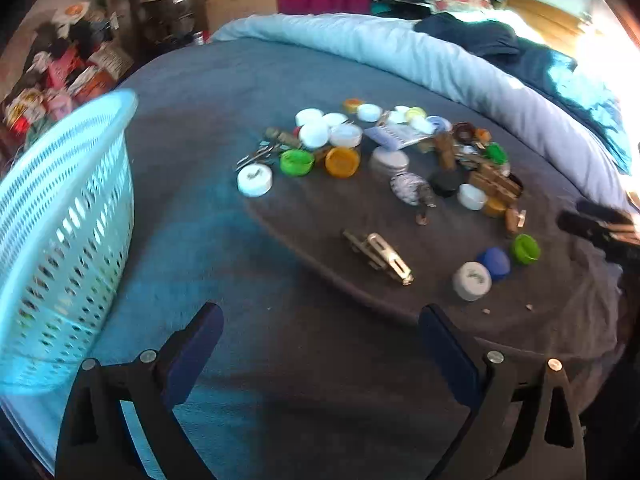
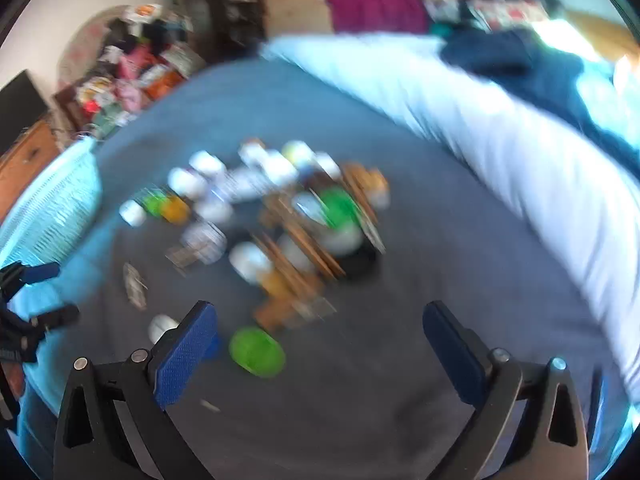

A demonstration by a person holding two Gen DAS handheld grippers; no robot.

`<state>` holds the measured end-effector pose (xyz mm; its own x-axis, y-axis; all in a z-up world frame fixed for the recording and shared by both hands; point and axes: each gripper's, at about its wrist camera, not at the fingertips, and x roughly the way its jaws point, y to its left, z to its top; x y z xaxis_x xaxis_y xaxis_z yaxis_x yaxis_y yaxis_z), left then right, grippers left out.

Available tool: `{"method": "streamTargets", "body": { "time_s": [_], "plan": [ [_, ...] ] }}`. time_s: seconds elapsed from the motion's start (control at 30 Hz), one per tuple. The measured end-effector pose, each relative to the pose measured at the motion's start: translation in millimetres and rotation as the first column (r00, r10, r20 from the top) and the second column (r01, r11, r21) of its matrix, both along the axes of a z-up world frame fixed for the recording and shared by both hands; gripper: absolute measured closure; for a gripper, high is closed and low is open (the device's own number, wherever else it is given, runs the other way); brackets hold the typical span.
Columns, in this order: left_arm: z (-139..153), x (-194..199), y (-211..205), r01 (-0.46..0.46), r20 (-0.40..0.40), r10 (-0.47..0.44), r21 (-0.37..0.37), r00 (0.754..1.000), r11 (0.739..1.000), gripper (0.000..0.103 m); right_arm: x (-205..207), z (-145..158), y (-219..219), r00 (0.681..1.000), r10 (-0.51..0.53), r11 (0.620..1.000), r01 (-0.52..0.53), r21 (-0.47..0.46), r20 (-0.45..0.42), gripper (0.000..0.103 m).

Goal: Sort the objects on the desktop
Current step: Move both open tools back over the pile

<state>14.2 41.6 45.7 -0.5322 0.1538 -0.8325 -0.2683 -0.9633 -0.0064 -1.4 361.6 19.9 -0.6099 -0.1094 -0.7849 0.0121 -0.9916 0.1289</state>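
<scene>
A pile of bottle caps, wooden clothespins and small items lies on a grey blanket (image 1: pixel 224 128). I see a green cap (image 1: pixel 297 162), an orange cap (image 1: pixel 342 162), a white cap (image 1: pixel 254 179), a pair of clothespins (image 1: pixel 380 256), and white (image 1: pixel 472 280), blue (image 1: pixel 495 263) and green (image 1: pixel 525 248) caps nearer. My left gripper (image 1: pixel 320 336) is open and empty, hovering short of the pile. In the blurred right wrist view my right gripper (image 2: pixel 320 336) is open and empty, with a green cap (image 2: pixel 257 353) just ahead between its fingers.
A light blue perforated basket (image 1: pixel 60 240) stands at the left, also seen in the right wrist view (image 2: pixel 52 200). A pale rolled duvet (image 1: pixel 400 52) runs behind the pile. The right gripper's tips (image 1: pixel 596 224) show at the right edge. Cluttered shelves stand beyond.
</scene>
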Motion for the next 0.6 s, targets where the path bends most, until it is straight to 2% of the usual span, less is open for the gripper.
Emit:
{"method": "streamTargets", "body": {
  "time_s": [0.07, 0.2, 0.27, 0.33, 0.6],
  "plan": [
    [-13.3, -4.4, -9.6, -0.097, -0.018, 0.097, -0.007, 0.995, 0.995, 0.004, 3.5, -20.4, 14.8, 0.999, -0.027, 0.999, 0.028, -0.021, 0.026, 0.0],
    [-24.2, -21.1, -24.6, -0.203, -0.043, 0.201, -0.032, 0.979, 0.979, 0.0, 3.2, -29.9, 21.6, 1.0, -0.03, 0.999, 0.03, -0.029, -0.009, 0.0],
    [-31.4, -28.8, -26.6, -0.219, -0.04, 0.217, -0.054, 0.975, 0.974, 0.0, -1.2, -39.5, 21.1, 0.999, -0.033, 0.999, 0.033, -0.009, 0.004, 0.0],
    [-33.3, -27.5, -24.1, -0.216, -0.068, 0.212, -0.066, 0.975, 0.974, 0.0, -0.6, -41.9, 18.1, 0.999, -0.037, 0.999, 0.037, -0.001, -0.007, 0.0],
    [-36.3, -25.1, -24.8, -0.216, -0.09, 0.209, -0.07, 0.974, 0.974, 0.0, 2.3, -48.2, 8.8, 1.0, -0.028, 0.996, 0.028, 0.082, -0.004, 0.0]
  ]
}}
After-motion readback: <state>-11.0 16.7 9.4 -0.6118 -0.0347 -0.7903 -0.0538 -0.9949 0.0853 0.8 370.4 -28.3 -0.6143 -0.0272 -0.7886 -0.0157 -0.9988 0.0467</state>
